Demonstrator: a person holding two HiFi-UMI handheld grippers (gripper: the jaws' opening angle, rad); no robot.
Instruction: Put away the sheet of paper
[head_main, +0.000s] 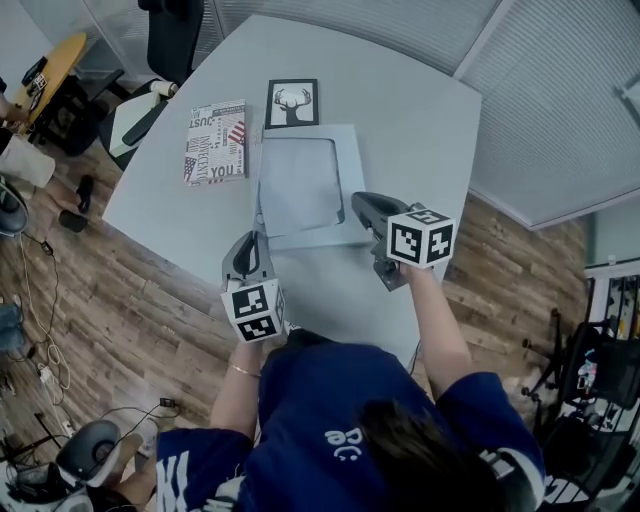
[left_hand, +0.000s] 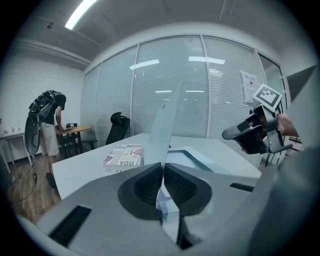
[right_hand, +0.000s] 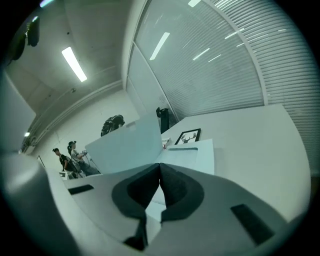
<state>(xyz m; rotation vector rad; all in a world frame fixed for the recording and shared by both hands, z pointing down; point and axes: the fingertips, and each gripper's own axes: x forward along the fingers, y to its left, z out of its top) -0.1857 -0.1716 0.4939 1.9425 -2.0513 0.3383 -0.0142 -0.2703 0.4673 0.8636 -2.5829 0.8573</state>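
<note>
Left gripper view showed the left gripper (left_hand: 163, 180) clamped on the near edge of the sheet of paper (left_hand: 167, 125), which stood raised at frame centre. The right gripper (right_hand: 159, 177) pinched it too. Level grips would likely feed it squarely into the folder (head_main: 345, 140). Beyond lay the grey table (head_main: 430, 130), a magazine (head_main: 215, 140), a deer picture (head_main: 292, 103) and glass walls (left_hand: 170, 85).

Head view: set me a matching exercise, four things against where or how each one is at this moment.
Things:
1. deer picture
2. lettered book
3. raised sheet
4. office chair

Place or state:
A. black, beyond the far end of the table
B. pinched by the left gripper and the right gripper
C. lying flat, just left of the framed print
D. black-framed, at the far edge of the folder

Pairs: 1-D, 2-C, 3-B, 4-A.
</note>
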